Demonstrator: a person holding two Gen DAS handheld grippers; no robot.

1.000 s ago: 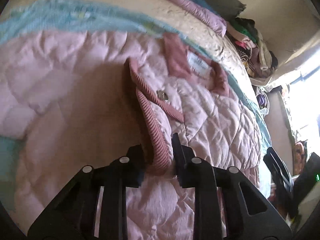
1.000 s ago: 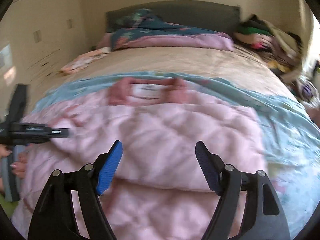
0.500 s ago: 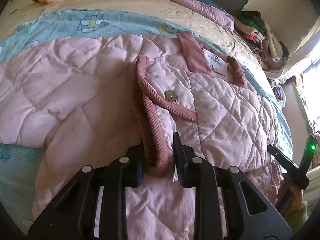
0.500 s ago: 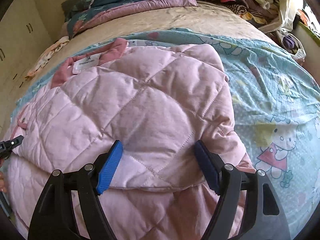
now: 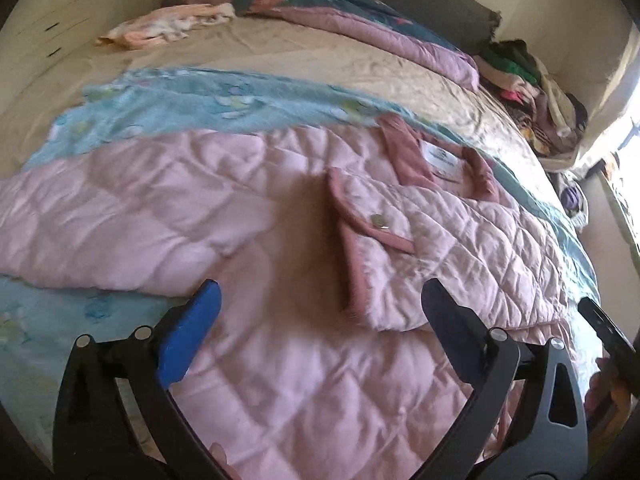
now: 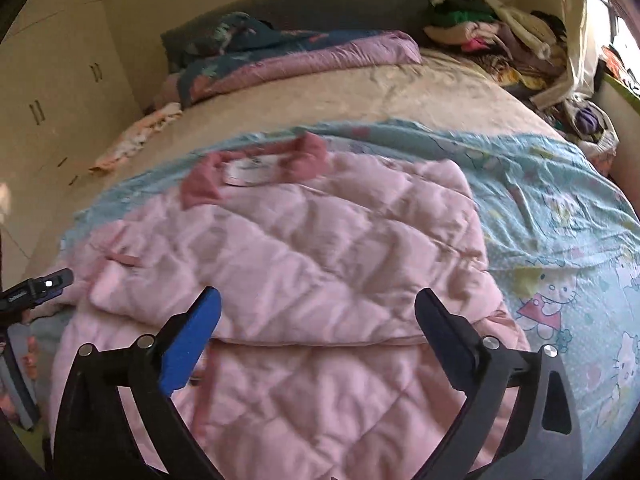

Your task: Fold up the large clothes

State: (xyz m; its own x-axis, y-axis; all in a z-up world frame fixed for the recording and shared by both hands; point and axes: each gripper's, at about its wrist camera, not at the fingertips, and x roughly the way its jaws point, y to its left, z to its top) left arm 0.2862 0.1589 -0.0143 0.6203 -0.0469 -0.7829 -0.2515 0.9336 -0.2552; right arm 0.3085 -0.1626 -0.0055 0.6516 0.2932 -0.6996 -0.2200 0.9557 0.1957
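The pink quilted jacket (image 5: 248, 240) lies on the bed (image 5: 304, 60) ahead of both sets of jaws, one sleeve folded across its front, while left gripper (image 5: 320, 308) and right gripper (image 6: 316, 312) are opening, nothing between them; further folds apparently remain.

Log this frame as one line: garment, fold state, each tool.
garment: pink quilted jacket on bed | fold: one front panel laid across | left tool: opening, nothing between | right tool: opening, nothing between
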